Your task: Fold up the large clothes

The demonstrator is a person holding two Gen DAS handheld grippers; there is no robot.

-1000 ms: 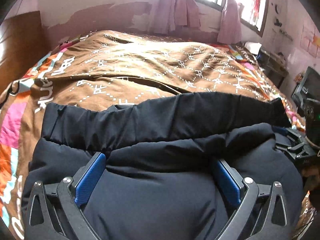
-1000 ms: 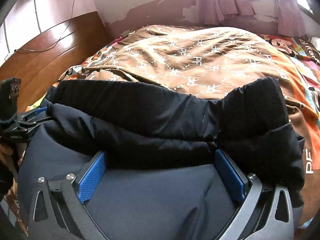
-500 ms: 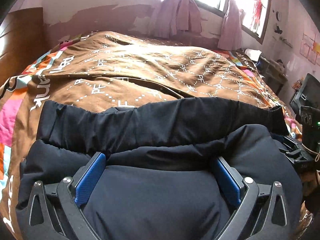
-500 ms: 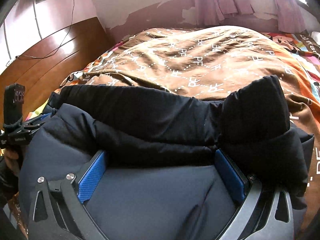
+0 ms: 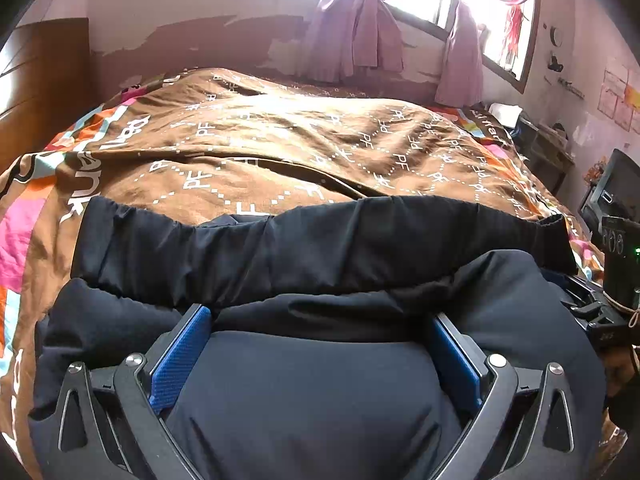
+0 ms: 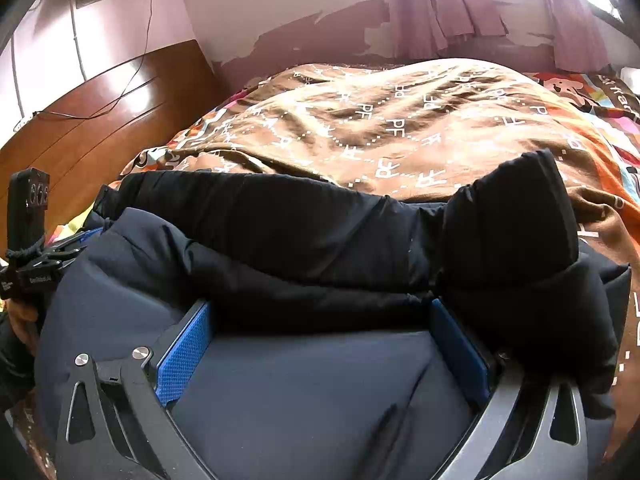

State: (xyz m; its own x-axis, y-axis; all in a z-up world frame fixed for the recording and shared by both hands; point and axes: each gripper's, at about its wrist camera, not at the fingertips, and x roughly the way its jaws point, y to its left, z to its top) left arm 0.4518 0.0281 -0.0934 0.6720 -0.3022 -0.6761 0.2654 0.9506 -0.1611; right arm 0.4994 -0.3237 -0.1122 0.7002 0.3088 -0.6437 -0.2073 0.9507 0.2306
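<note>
The left tool (image 5: 320,344) is seen with its blue pads (image 5: 180,354) spread wide, a thick bulge of the dark padded jacket (image 5: 312,400) filling the space between them; the pads are pressed against the fabric at both sides, so a bulky hold rather than a tight pinch is judged. The right tool (image 6: 320,340) is set the same way, jaws wide apart with the jacket (image 6: 304,392) packed between them. Each tool is visible at the margin of the other's view, so the two holds sit along one edge of the garment.

Beyond the tools, a black band of the jacket (image 5: 320,248) is lying folded across the brown patterned bedspread (image 5: 304,140), at the near edge of the bed. At the right end a flap (image 6: 512,220) is turned up on itself.

A slip is the chief risk: the smooth, puffy cloth could be squeezed out of such open holds if it is lifted or pulled quickly. Uneven motion of the two tools would skew the fold, and the upturned flap could be trapped inside it.
</note>
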